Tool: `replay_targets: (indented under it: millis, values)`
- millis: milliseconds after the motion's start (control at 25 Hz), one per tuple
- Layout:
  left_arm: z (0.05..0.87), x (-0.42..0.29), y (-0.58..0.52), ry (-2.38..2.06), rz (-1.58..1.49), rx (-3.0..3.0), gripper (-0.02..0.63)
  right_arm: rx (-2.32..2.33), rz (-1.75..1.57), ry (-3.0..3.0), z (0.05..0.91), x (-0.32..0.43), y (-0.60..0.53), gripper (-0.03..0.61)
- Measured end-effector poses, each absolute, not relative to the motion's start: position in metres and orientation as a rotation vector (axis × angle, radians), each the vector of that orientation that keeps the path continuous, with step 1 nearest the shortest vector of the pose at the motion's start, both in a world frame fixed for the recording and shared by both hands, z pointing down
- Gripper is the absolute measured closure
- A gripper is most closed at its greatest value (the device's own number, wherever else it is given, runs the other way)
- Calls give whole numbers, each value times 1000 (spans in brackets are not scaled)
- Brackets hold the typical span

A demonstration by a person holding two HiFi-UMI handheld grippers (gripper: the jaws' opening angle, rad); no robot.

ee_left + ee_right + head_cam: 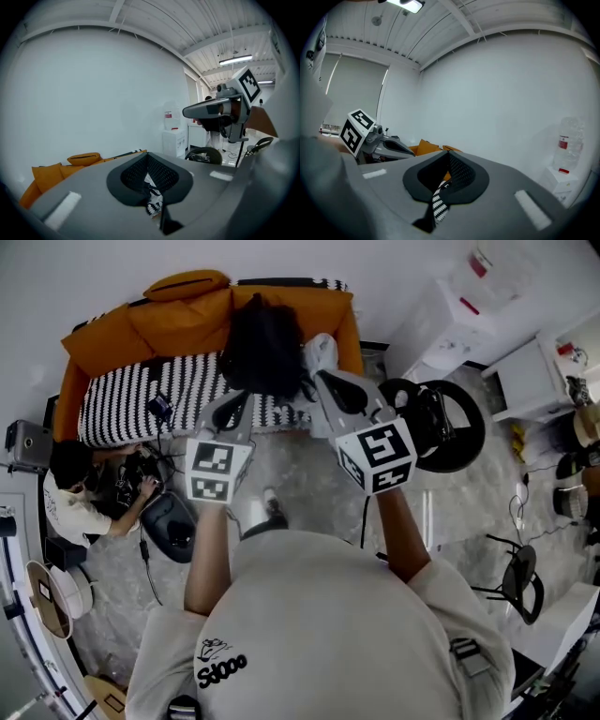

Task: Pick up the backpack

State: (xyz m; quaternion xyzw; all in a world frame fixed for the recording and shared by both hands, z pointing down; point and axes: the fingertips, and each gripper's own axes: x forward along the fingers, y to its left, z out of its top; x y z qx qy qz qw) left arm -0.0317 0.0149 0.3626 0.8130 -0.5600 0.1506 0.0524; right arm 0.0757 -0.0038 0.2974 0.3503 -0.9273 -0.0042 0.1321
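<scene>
One backpack point(262, 345), black, sits on the sofa point(103, 338), resting on the striped blanket point(122, 404) and leaning against the orange back cushions. Two grippers are counted. The left gripper point(236, 407) and the right gripper point(321, 360) are both held out toward the bag, just short of it. Each has its jaws fully together with nothing between them, and only a sliver of blanket shows past the closed tips. The bag looks soft and slumped, so it will likely sag and fold when lifted. Its weight cannot be judged, since the contents are unseen. The best hold is probably the top loop or a shoulder strap, though neither can be made out from above. Also counted: one sofa, one blanket, and one second person point(70, 498) seated on the floor beside the sofa.
</scene>
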Motion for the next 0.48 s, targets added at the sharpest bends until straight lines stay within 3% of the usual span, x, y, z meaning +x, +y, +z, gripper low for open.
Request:
replay_targets:
  millis: [480]
  values:
    - [381,-97,-69,-1669,439,2458,603,960,177,-2692,324,1,-90,575]
